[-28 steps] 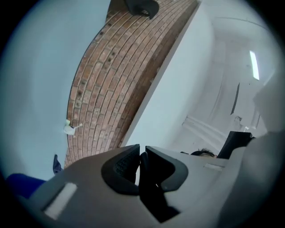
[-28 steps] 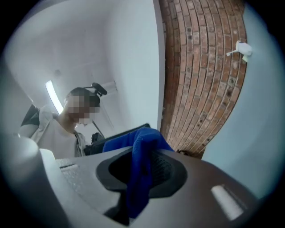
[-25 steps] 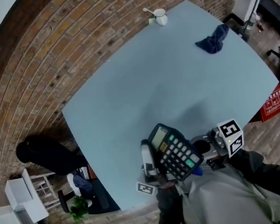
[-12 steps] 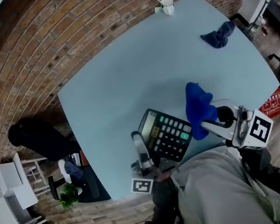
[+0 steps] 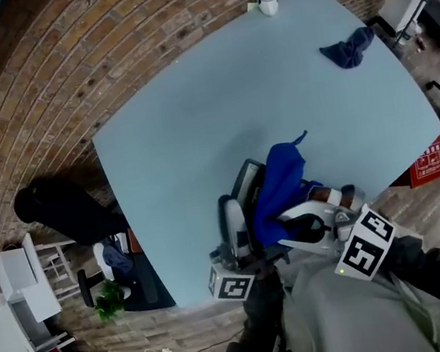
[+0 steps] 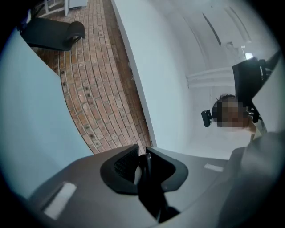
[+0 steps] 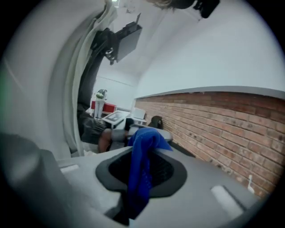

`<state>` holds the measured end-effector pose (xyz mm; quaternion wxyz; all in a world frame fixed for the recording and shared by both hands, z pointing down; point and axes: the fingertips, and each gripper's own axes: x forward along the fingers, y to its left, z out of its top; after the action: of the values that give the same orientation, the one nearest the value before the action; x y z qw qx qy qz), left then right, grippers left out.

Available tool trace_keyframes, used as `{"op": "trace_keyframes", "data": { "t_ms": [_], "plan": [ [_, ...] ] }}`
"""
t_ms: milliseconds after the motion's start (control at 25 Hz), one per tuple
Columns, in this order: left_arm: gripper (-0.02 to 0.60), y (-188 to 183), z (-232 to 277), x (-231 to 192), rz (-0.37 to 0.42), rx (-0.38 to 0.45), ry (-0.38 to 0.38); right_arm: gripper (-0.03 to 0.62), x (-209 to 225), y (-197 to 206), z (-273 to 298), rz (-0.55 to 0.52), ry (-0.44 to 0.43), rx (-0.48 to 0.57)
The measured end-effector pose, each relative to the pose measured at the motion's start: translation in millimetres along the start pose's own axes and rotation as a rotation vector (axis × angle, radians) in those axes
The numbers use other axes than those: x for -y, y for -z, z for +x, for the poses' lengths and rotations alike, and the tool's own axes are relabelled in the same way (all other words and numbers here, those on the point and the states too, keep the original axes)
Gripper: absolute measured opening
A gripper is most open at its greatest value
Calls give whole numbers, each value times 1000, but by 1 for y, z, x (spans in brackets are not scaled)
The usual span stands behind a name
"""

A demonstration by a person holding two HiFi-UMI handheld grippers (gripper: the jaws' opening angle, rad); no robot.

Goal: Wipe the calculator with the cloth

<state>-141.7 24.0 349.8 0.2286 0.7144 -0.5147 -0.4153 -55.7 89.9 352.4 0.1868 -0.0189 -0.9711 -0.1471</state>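
Just before the table's near edge, my left gripper is shut on the dark calculator. Only the calculator's grey edge shows beside the cloth. In the left gripper view its thin dark edge stands pinched between the pads of my left gripper. My right gripper is shut on the bright blue cloth, which lies draped over the calculator's face and hides the keys. The right gripper view shows the cloth bunched between the jaws of my right gripper.
On the pale blue table, a white mug with a spoon stands at the far corner. A second, dark blue cloth lies near the right edge. A black chair, a plant and a red box are on the floor.
My right gripper swung left with the blue cloth, from beside the calculator to over its face. The keys, visible before, are now covered. The left gripper rolled, tipping the calculator.
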Motion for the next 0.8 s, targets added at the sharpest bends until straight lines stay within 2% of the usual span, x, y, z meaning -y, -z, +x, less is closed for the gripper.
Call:
{"op": "trace_keyframes", "data": {
  "t_ms": [160, 240, 280, 360, 560, 640, 720, 800],
  "plan": [
    [41, 9, 3, 11, -16, -41, 43, 78, 71, 29, -15, 60, 228, -68],
    [41, 16, 3, 12, -29, -53, 38, 78, 89, 32, -14, 65, 279, -95],
    [41, 18, 3, 11, -35, -55, 34, 78, 88, 30, -11, 61, 276, -97],
    [41, 19, 3, 7, -42, -54, 26, 78, 72, 19, -1, 49, 211, -79],
    [41, 20, 6, -4, -19, -60, -19, 78, -4, -1, 12, 5, -120, -20],
    [41, 14, 5, -7, -2, -43, -29, 78, -23, 2, 3, 27, -214, -20],
    [41, 6, 4, -9, -1, -19, -32, 78, -24, 11, -11, 93, -232, -24],
    [41, 0, 4, -8, -8, -3, -26, 78, -8, 21, -25, 173, -181, -27]
  ]
}}
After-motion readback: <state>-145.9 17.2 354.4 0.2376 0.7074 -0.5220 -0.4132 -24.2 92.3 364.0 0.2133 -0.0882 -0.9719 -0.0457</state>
